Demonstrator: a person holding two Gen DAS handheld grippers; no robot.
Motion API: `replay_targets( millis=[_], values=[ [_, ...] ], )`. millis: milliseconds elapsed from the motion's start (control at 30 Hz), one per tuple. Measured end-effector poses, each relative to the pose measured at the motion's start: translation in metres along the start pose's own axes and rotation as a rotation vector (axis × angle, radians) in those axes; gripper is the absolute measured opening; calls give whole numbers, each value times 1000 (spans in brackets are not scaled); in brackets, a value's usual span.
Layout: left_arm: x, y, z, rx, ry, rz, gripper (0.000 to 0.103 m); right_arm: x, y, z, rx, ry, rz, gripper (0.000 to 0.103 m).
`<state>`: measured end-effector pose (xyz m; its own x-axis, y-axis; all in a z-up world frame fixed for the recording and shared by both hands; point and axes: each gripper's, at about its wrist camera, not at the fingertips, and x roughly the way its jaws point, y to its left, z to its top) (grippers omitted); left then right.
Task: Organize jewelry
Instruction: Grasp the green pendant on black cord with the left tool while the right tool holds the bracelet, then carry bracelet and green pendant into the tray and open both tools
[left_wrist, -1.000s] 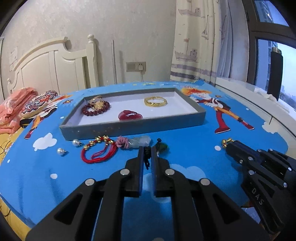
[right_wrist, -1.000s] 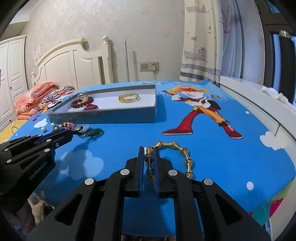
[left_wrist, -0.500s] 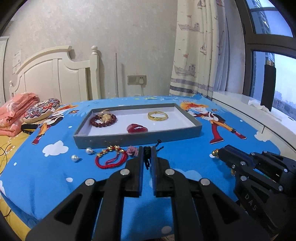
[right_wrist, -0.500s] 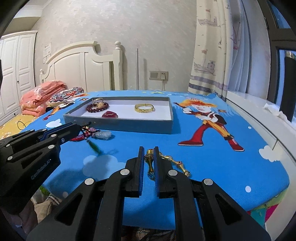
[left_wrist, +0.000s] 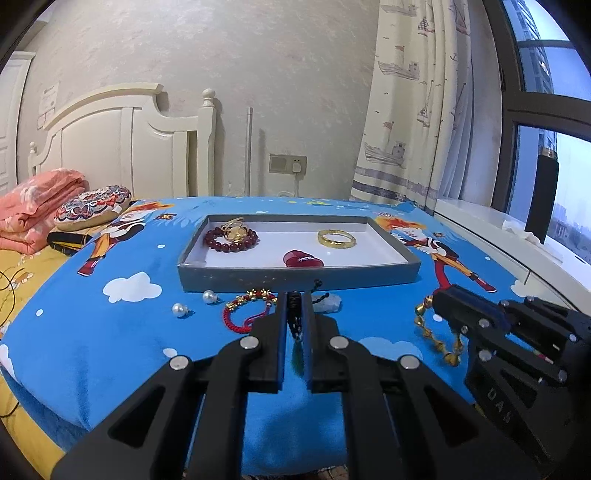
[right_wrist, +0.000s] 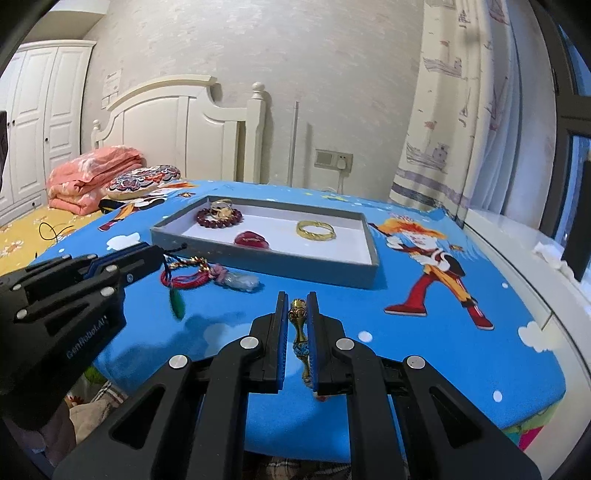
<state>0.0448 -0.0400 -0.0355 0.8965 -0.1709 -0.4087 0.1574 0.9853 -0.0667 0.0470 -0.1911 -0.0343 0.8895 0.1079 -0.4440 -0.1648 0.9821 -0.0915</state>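
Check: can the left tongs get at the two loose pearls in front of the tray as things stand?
Probably not yet. The path to the pearls looks open, just left of the red cord bracelet on the blue cloth, but the left tongs are shut on a dark cord with a green pendant.

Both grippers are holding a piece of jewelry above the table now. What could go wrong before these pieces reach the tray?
1. The left gripper pinches only the black cord; the green pendant dangles free and may swing and catch the tray wall.
2. The right gripper holds the gold chain bracelet by one link; the rest hangs loose and could slip out or drag on the cloth.
3. The red string bracelet lies under the pendant's path and might snag.
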Motion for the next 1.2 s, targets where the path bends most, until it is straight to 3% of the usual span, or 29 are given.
replay_targets(
  millis=[600, 1200],
  values=[
    [20, 13, 23, -16, 27, 20, 7, 25, 2, 31, 14, -4, 6, 9],
    [75, 26, 82, 22, 71, 65, 7, 78, -9, 81, 53, 21, 18, 9]
  ],
)
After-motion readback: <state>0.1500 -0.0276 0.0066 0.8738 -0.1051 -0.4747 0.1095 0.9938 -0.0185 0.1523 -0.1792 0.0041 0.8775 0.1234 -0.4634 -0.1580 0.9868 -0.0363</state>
